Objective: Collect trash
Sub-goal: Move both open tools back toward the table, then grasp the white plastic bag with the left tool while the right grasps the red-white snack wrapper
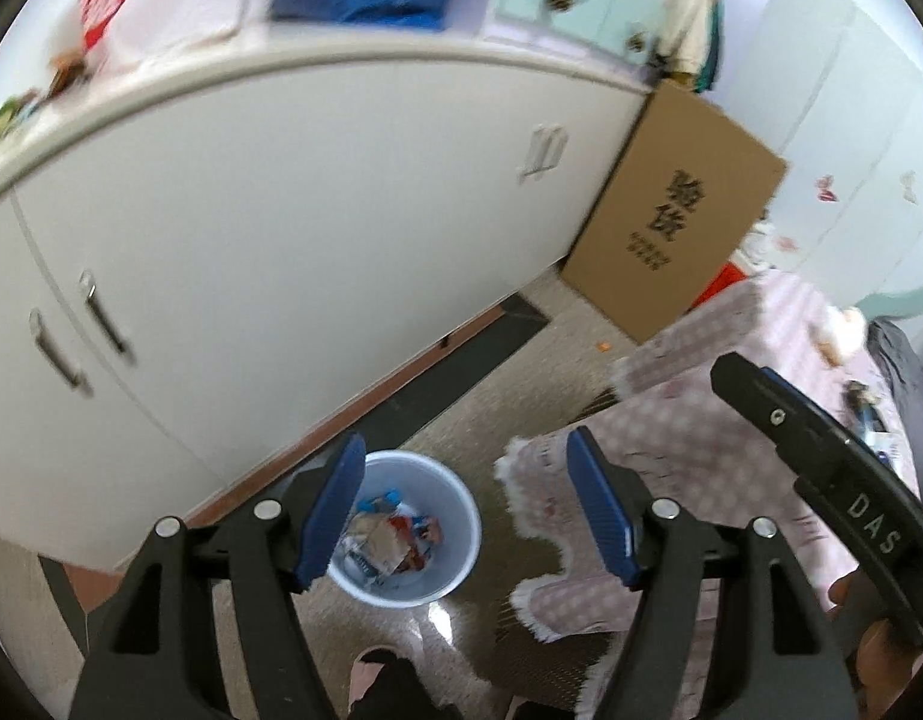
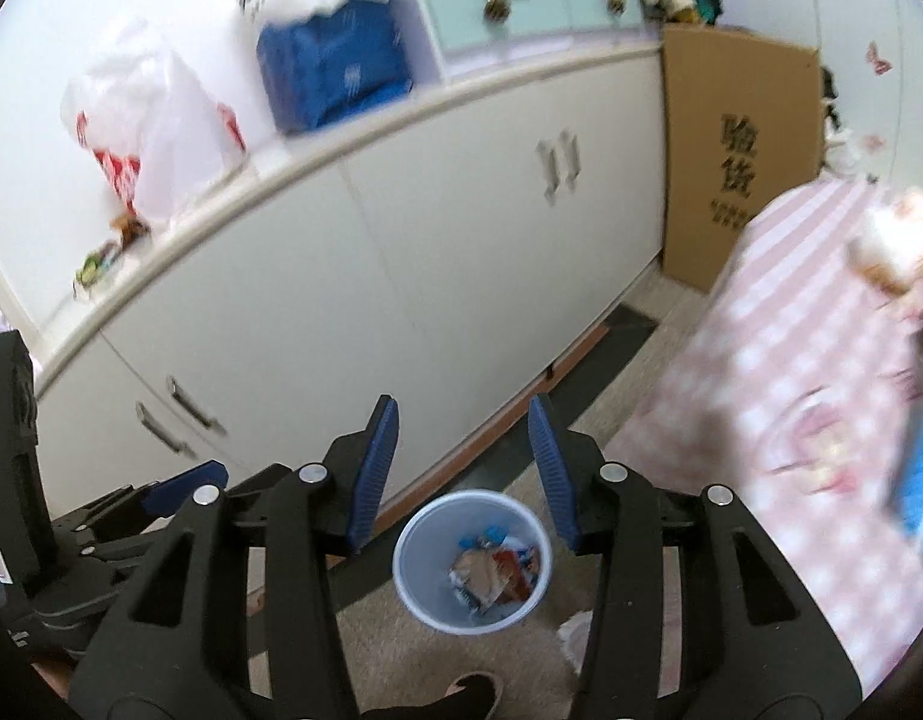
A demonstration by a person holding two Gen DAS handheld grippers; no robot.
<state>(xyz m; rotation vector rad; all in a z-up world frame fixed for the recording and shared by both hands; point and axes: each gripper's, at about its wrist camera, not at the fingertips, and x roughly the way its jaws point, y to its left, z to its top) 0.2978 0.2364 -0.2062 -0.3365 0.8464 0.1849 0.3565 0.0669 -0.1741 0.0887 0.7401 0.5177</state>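
A pale blue bin (image 2: 470, 561) is seen on the speckled floor (image 2: 401, 660), in front of a long white cabinet (image 2: 401, 276), and both grippers are held above it, tilted downward toward it. The trash (image 2: 491, 570) — crumpled wrappers and scraps of paper and card — is gathered in the bottom of the bin.

The right gripper (image 2: 464, 471) is held over the bin with its blue pads (image 2: 374, 474) partly spread; nothing is caught between them, and the bin's rim is seen through the gap. The left gripper (image 1: 467, 510) is held beside the bin, toward the pink checked cloth (image 1: 701, 468), its blue pads (image 1: 332, 516) spread wider and likewise empty. In the left wrist view the bin (image 1: 413, 531) is partly covered by one pad, while the black body of the right gripper is seen across the cloth, away from the bin.

A brown cardboard box (image 2: 737, 150) with black printed characters is stood at the far end of the cabinet from the bin. Plastic bags (image 2: 149, 114) and a blue package (image 2: 335, 72) are set on the cabinet top, above and beyond the bin. A person's slippered foot (image 2: 470, 687) is seen just on the near side of the bin.
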